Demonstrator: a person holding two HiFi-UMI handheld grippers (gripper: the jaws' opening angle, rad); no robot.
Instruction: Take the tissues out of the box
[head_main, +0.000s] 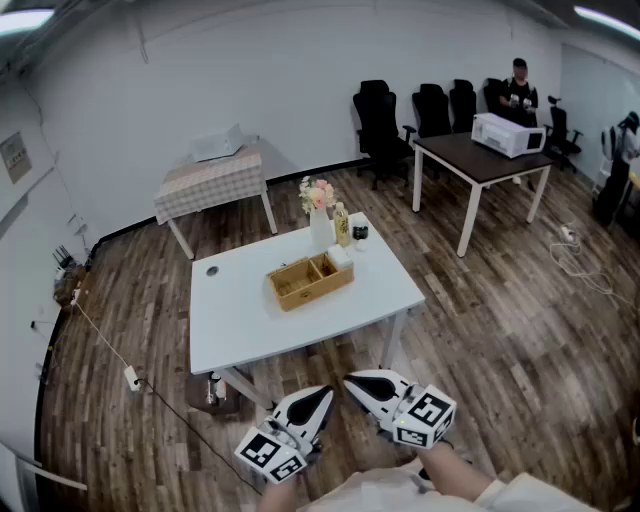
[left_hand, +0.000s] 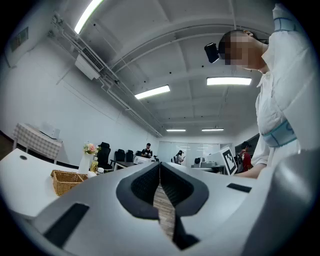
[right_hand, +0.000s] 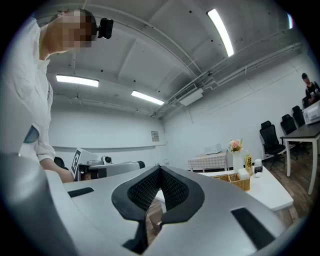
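1. Left grey two-jaw gripper (left_hand: 160, 169): jaws clenched together, holding nothing.
2. Right grey two-jaw gripper (right_hand: 159, 169): jaws likewise clenched, empty.
3. Small white tissue box (head_main: 340, 256): in the tan woven basket (head_main: 296, 285), at 12 o'clock, well apart from both grippers.

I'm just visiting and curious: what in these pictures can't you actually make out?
- Head view: the white item in the wicker basket is too small to tell whether it is tissues.
- Both gripper views: the basket's inside is hidden by its own wall, seen from low down.
- Head view: the bottle has a label too small to read.
- Head view: the dark object on the floor is too small to identify.
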